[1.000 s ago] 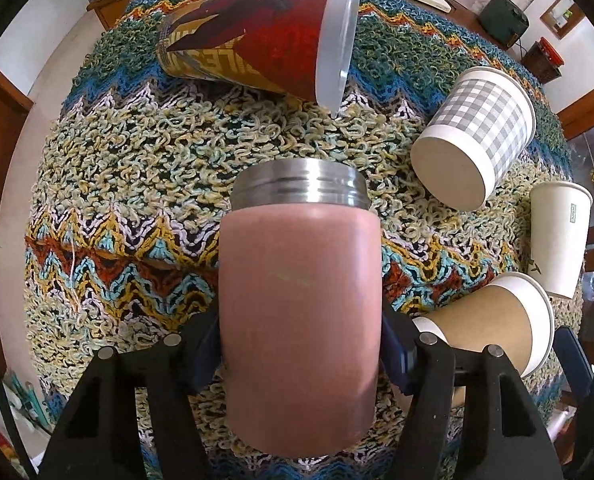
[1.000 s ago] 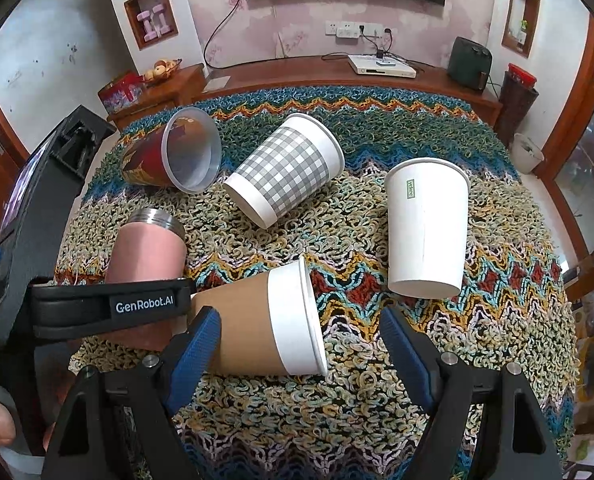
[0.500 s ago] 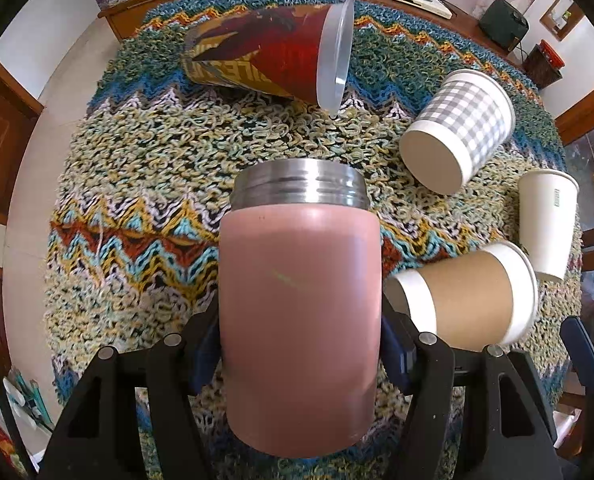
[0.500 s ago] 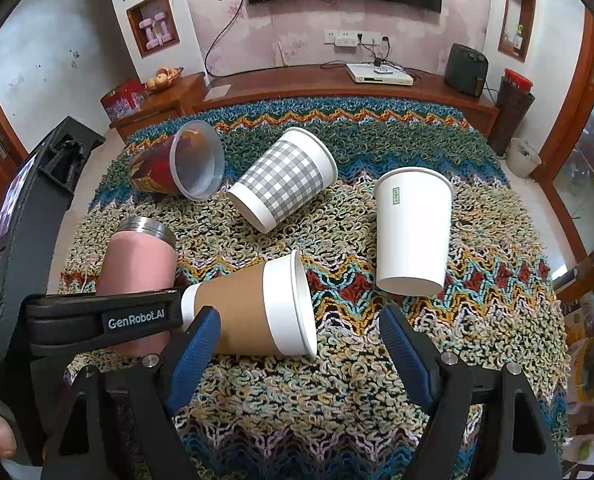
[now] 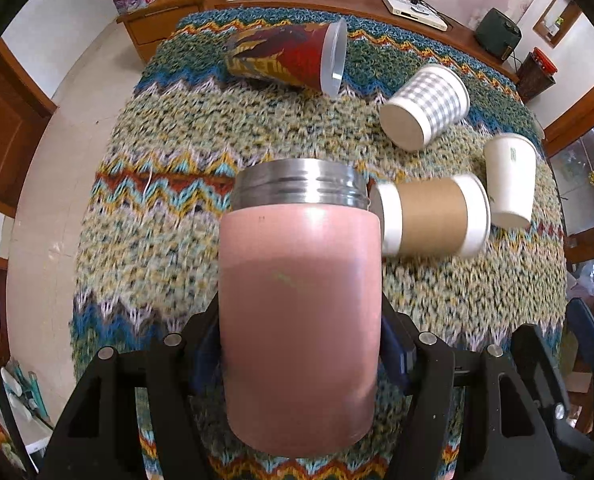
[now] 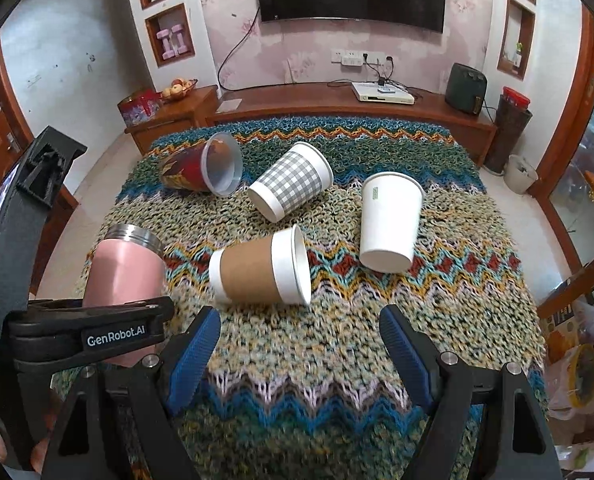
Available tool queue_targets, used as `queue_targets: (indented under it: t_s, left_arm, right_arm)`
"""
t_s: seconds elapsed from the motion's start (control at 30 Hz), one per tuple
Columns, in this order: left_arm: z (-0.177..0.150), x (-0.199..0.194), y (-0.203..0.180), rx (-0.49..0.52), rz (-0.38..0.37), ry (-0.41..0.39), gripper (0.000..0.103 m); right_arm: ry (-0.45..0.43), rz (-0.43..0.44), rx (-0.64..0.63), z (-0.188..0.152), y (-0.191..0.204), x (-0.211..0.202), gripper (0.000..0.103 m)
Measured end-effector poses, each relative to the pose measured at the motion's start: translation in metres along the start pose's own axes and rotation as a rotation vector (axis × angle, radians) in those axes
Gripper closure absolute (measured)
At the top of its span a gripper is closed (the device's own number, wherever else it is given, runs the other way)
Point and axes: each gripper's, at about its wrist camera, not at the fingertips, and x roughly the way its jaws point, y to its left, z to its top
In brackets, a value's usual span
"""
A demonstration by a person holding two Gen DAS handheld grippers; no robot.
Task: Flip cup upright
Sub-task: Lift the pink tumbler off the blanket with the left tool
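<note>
Above the knitted zigzag blanket (image 6: 337, 344), the pink steel tumbler (image 5: 297, 320) is clamped mid-body in the left gripper (image 5: 299, 344), likely rigid, weighty and slick, so the painted wall is favoured over the threaded rim, while the right gripper (image 6: 301, 356) is held wide apart.

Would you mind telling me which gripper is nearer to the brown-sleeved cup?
Right. The right gripper is open, just short of the brown-sleeved cup, which lies on its side ahead of it. The left gripper grips the pink tumbler off to the cup's left.
</note>
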Motion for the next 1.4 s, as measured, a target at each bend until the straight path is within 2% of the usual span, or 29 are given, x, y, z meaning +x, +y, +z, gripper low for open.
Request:
queue_targets:
  t_s: [0.33,0.67,0.87,1.03,1.2,1.4]
  left_arm:
    - [-0.057,-0.005,-0.005,0.005,-0.01,0.027,0.034]
    - [-0.108,-0.009,-0.021,0.054,-0.008,-0.019,0.034]
    - [-0.114,-0.004,-0.026,0.055,-0.027,-0.025,0.034]
    - [-0.112,0.01,-0.034,0.034,-0.083,0.03,0.034]
    - [-0.112,0.017,-0.046,0.042,-0.114,0.043,0.034]
    - [-0.112,0.023,-0.052,0.056,-0.11,0.058,0.033]
  right_arm:
    - [0.01,0.006,-0.024,-0.044,-0.013,-0.037,0.021]
    - [-0.015,-0.019,-0.002,-0.077,-0.029,-0.065,0.021]
    - [-0.011,-0.024,0.015,-0.088,-0.035,-0.07,0.021]
    - [0.0,-0.03,0.038,-0.091,-0.041,-0.068,0.021]
    - [0.011,-0.027,0.058,-0.09,-0.047,-0.062,0.021]
    - [0.065,0.037,0.08,-0.084,-0.049,-0.047,0.021]
